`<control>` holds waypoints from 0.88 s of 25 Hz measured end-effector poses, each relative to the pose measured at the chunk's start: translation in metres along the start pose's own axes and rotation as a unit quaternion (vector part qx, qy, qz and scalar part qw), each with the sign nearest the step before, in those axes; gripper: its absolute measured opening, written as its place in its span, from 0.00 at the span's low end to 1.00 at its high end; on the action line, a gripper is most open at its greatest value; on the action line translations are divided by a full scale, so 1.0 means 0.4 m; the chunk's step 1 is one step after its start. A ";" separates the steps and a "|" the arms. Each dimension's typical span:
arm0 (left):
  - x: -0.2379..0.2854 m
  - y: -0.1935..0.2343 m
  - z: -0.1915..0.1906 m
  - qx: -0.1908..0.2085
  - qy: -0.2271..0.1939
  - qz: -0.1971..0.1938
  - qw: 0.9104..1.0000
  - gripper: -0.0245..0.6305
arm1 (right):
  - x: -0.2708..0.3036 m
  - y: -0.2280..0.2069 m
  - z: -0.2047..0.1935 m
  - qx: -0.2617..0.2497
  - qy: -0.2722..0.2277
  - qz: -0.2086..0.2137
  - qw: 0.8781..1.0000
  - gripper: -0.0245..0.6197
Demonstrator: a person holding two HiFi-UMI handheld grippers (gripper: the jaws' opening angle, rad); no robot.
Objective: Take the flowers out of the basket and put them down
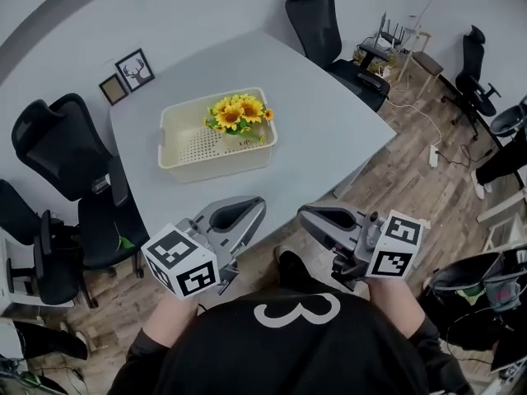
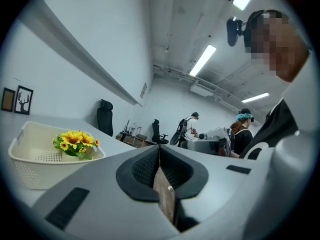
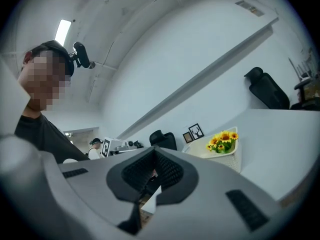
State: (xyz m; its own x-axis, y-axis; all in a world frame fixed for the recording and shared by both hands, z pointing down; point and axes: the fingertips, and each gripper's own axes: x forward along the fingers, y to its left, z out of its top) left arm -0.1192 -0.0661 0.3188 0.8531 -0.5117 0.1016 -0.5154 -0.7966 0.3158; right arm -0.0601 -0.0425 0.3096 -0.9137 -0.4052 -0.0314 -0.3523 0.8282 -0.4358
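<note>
A bunch of yellow sunflowers (image 1: 239, 113) stands in the right part of a cream perforated basket (image 1: 185, 151) on the grey table (image 1: 329, 126). Both grippers hang side by side in front of my chest, off the table's near edge and well short of the basket. My left gripper (image 1: 260, 205) is shut with nothing in it, its jaws meeting along one line. The right gripper (image 1: 303, 213) also looks shut and empty. In the left gripper view the flowers (image 2: 75, 142) and basket (image 2: 30, 169) lie far left. From the right gripper view the flowers (image 3: 222, 140) sit far right.
Black office chairs (image 1: 58, 138) stand around the table, one at its far end (image 1: 317, 23). Two framed pictures (image 1: 128, 74) lean beyond the table's far left corner. People (image 2: 190, 129) work at desks in the background. A power strip (image 1: 433, 155) and cables lie on the wood floor at the right.
</note>
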 end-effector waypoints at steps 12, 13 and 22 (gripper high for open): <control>0.117 0.182 0.066 -0.018 0.018 0.027 0.999 0.06 | 0.102 -0.185 0.077 0.016 0.018 0.041 0.999 0.05; 0.123 0.195 0.070 -0.016 0.020 0.028 0.999 0.06 | 0.111 -0.201 0.081 0.020 0.020 0.043 0.999 0.05; 0.177 0.337 0.069 0.053 0.086 0.063 0.993 0.06 | 0.169 -0.318 0.101 0.044 0.037 0.055 0.997 0.05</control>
State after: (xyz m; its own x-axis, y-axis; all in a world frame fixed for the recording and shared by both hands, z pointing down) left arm -0.1305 -0.2186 0.3424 0.7784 -0.5534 0.2964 -0.6160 -0.7643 0.1907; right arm -0.0689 -0.1908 0.3266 -0.9593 -0.2817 -0.0178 -0.2336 0.8278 -0.5101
